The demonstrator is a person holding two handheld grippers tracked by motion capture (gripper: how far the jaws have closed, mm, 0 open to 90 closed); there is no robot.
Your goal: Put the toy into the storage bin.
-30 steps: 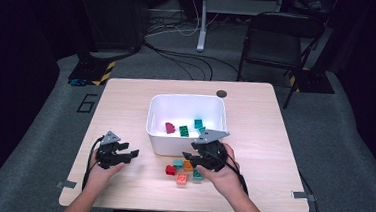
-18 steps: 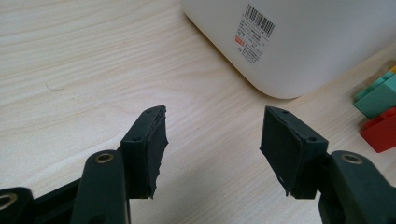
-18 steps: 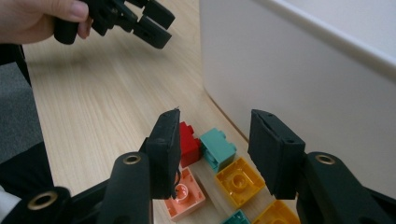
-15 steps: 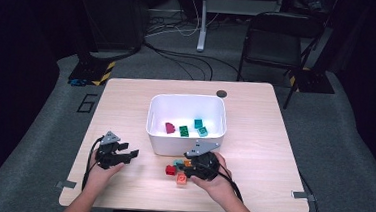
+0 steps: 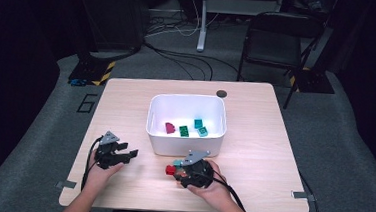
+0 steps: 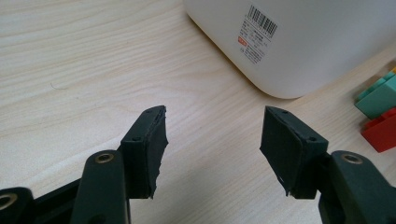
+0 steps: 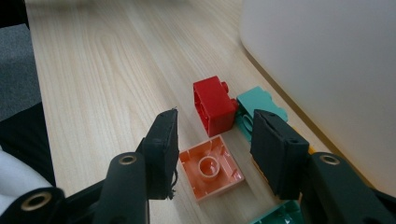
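A white bin [image 5: 183,141] stands mid-table and holds a magenta brick [image 5: 169,128] and three green and teal bricks [image 5: 198,127]. Loose bricks lie in front of it. My right gripper [image 5: 179,173] hangs low over them. Its jaws have just been opening, and in the right gripper view [image 7: 212,140] they straddle an upturned salmon brick [image 7: 211,171] on the table, pads not pressing it. A red brick [image 7: 214,105] and a teal brick [image 7: 261,106] lie just beyond. My left gripper [image 5: 131,153] rests at the left, open and empty [image 6: 212,128].
The bin's labelled wall [image 6: 299,42] rises close ahead of the left gripper, with the red brick [image 6: 380,133] and a teal brick [image 6: 378,95] at its right. A dark round disc [image 5: 221,94] sits near the table's far edge. A chair [image 5: 275,42] stands beyond.
The right hand has come down and a little leftward onto the loose bricks before the bin. The left hand has stayed put.
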